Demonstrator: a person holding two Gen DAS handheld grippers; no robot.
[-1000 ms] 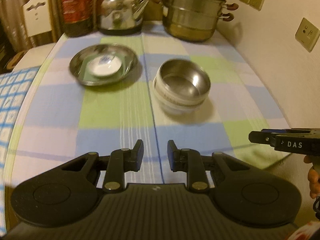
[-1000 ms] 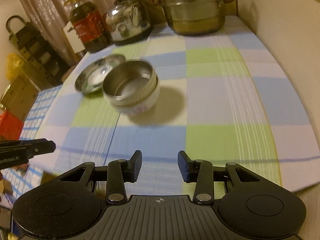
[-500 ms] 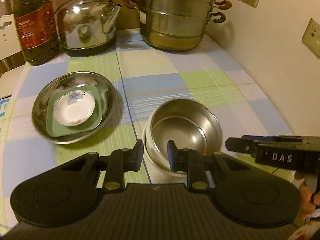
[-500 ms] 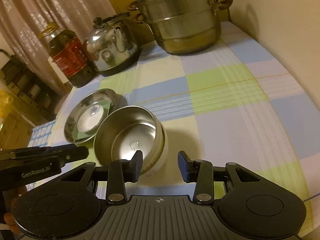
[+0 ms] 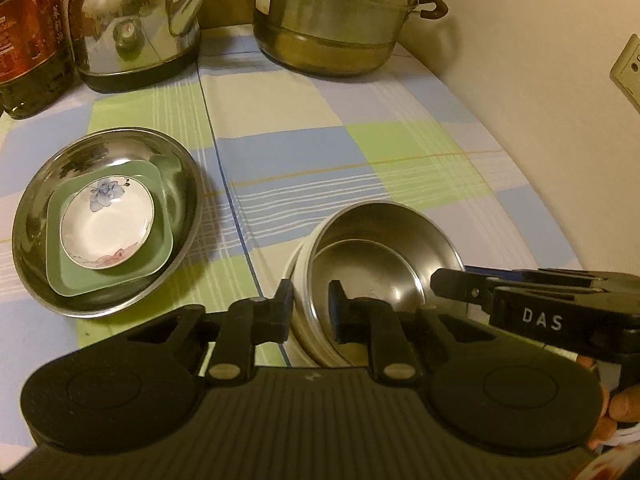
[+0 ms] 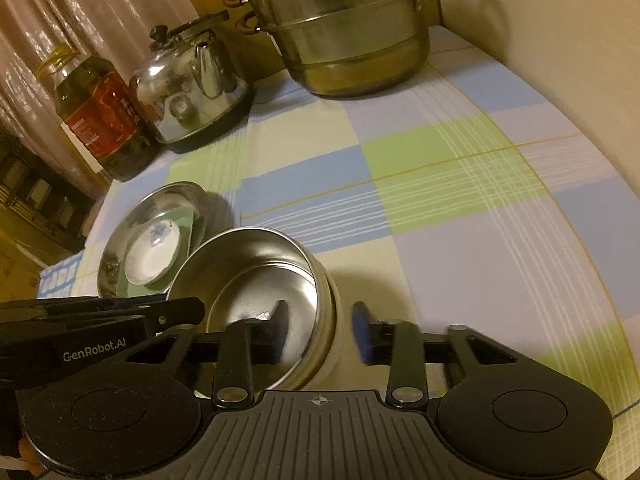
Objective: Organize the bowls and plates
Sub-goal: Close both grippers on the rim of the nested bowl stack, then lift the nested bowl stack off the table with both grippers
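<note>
A steel bowl point(image 5: 372, 248) sits nested in a white bowl point(image 5: 298, 316) near the table's front. My left gripper point(image 5: 310, 312) is open and straddles the near left rim of both bowls, one finger outside and one inside. My right gripper point(image 6: 320, 330) is open and straddles their right rim; it also shows in the left wrist view point(image 5: 444, 280). To the left, a steel plate point(image 5: 36, 216) holds a green square dish point(image 5: 160, 240) with a small white flowered saucer point(image 5: 107, 230) on top.
A steel kettle point(image 5: 136, 24), a stacked steamer pot point(image 5: 336, 16) and an oil bottle point(image 5: 28, 36) stand at the back. The wall with sockets point(image 5: 628, 68) runs along the right. The checked tablecloth point(image 5: 320, 152) covers the table.
Both grippers have moved forward and down onto the stacked bowls. Their fingers now straddle the bowls' rims from the left and the right.
</note>
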